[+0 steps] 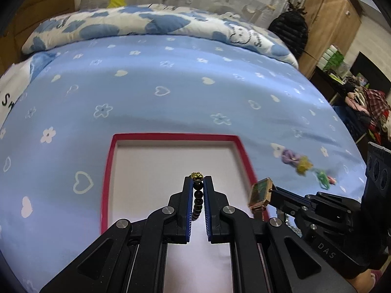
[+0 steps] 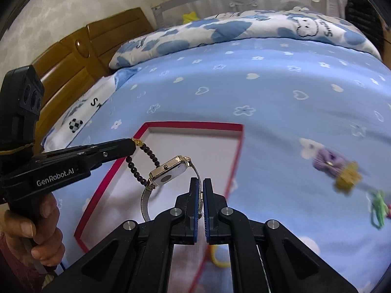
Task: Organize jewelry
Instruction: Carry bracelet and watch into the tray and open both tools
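My left gripper (image 1: 198,182) is shut on a black bead bracelet (image 1: 197,200) with a gold charm and holds it above the red-rimmed white tray (image 1: 107,180). In the right wrist view the bracelet (image 2: 136,168) hangs from the left gripper (image 2: 133,146) over the tray (image 2: 102,185). My right gripper (image 2: 201,183) is shut on the mesh band of a gold watch (image 2: 168,171) and holds it above the tray. The watch (image 1: 260,193) shows at the tray's right edge in the left wrist view, held by the right gripper (image 1: 275,193).
The tray lies on a blue bedsheet (image 1: 171,85). A purple hair tie (image 1: 289,157), a yellow star clip (image 1: 304,164) and a green piece (image 1: 322,177) lie on the sheet right of the tray. A yellow ring (image 2: 220,258) lies under my right gripper. A pillow (image 1: 146,26) lies at the back.
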`<state>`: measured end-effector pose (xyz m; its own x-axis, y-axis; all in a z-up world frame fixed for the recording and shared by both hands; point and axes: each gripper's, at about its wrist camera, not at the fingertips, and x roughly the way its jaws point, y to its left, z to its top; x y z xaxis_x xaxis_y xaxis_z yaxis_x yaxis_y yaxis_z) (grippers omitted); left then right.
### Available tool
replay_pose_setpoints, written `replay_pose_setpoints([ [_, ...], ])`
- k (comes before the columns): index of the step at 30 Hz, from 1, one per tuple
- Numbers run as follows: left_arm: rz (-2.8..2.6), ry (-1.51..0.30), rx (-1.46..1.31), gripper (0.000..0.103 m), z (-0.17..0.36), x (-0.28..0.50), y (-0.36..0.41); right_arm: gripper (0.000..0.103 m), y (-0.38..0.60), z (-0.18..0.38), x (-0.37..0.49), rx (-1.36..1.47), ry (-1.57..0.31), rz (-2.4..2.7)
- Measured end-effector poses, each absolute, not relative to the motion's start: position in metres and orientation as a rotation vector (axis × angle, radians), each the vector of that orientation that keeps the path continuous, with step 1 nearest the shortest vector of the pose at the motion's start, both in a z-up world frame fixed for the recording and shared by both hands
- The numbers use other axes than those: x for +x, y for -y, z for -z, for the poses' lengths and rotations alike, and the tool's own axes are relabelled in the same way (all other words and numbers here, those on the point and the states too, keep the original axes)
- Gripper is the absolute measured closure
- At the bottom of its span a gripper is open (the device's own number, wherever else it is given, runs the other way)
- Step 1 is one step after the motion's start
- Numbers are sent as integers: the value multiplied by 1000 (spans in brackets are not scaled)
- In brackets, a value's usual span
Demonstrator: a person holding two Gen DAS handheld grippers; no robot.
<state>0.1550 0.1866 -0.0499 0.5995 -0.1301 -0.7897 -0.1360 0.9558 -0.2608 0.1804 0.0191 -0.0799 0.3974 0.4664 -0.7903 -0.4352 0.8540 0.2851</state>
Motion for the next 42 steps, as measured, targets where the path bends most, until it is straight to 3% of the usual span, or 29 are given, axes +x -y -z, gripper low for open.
replay_pose_setpoints([
  [11, -92, -1004, -338, 96, 91, 192, -215, 100, -67, 127, 215, -111, -1117, -572],
  [24, -172, -1088, -291, 95, 117, 208, -214, 98, -83, 140, 222, -220, -1147, -578],
  [26, -183, -1094, -283, 87, 116, 209, -212, 94, -81, 139, 221, -203, -1151, -588],
  [28, -190, -1088, -276, 71, 114, 209, -210, 94, -78, 139, 223, -178, -1156, -591],
  [30, -196, -1079, -268, 70, 113, 206, -207, 92, -76, 138, 223, -150, -1157, -593],
  [35, -196, -1046, -300, 66, 101, 194, -205, 75, -61, 120, 215, -68, -1116, -604],
  [37, -192, -1021, -314, 60, 92, 186, -205, 75, -53, 112, 210, -45, -1096, -599],
  [42, -176, -971, -350, 49, 76, 166, -196, 60, -18, 88, 194, 44, -1039, -568],
])
